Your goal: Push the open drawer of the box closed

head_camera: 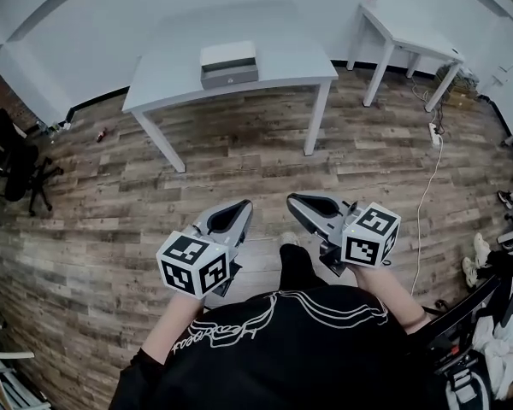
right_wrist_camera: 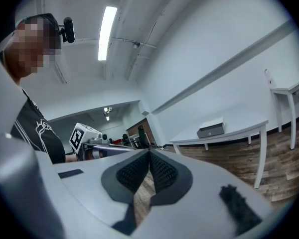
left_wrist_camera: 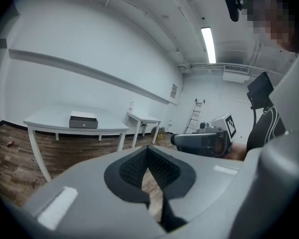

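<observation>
A small box point(head_camera: 229, 65) with a white top and a grey drawer front sits on the white table point(head_camera: 278, 54), far ahead of me. It also shows small in the left gripper view, box point(left_wrist_camera: 83, 119), and in the right gripper view, box point(right_wrist_camera: 211, 128). From here I cannot tell how far its drawer stands out. My left gripper point(head_camera: 240, 205) and right gripper point(head_camera: 293, 200) are held close to my body over the wooden floor. Both are shut with nothing between their pads, as the left gripper point(left_wrist_camera: 148, 147) and right gripper point(right_wrist_camera: 149, 151) show in their own views.
A second white table point(head_camera: 410, 37) stands at the back right. A white cable and power strip point(head_camera: 433, 135) lie on the floor to the right. A black office chair point(head_camera: 17, 165) is at the left. A ladder point(left_wrist_camera: 197, 114) leans on the far wall.
</observation>
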A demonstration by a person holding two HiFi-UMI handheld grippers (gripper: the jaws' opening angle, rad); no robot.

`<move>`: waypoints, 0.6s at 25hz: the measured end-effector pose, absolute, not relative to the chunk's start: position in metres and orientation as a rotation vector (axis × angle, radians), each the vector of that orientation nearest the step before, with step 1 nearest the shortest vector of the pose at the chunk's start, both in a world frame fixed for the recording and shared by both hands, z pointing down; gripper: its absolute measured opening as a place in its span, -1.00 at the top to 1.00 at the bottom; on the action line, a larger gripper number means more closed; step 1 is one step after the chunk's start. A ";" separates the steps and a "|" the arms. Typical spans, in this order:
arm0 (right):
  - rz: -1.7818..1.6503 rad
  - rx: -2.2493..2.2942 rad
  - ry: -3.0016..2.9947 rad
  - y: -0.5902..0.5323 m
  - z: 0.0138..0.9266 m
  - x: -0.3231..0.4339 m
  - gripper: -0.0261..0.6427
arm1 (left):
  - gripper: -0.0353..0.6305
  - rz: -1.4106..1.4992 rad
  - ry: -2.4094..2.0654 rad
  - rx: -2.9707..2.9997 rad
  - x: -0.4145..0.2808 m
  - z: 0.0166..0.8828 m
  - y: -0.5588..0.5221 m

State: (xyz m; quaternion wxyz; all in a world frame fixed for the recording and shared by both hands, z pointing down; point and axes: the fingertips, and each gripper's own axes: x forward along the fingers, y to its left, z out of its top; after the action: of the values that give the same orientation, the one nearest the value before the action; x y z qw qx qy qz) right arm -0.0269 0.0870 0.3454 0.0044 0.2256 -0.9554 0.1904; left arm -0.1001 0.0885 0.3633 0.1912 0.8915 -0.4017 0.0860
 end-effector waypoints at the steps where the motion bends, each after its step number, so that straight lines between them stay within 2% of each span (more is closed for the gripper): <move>1: 0.601 0.695 -2.994 0.074 0.349 -0.027 0.89 | 0.88 0.249 -1.137 2.497 -0.100 0.367 0.075; 15: 0.615 0.568 -2.939 -0.191 0.383 -0.032 0.89 | 0.88 0.332 -1.241 2.406 -0.100 0.408 -0.190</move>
State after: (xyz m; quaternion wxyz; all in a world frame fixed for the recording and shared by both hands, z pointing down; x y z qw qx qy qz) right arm -0.0319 -0.1906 0.3833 0.0427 0.1857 -0.9609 0.2010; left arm -0.1002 -0.1900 0.4076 0.2055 0.8633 -0.4452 0.1192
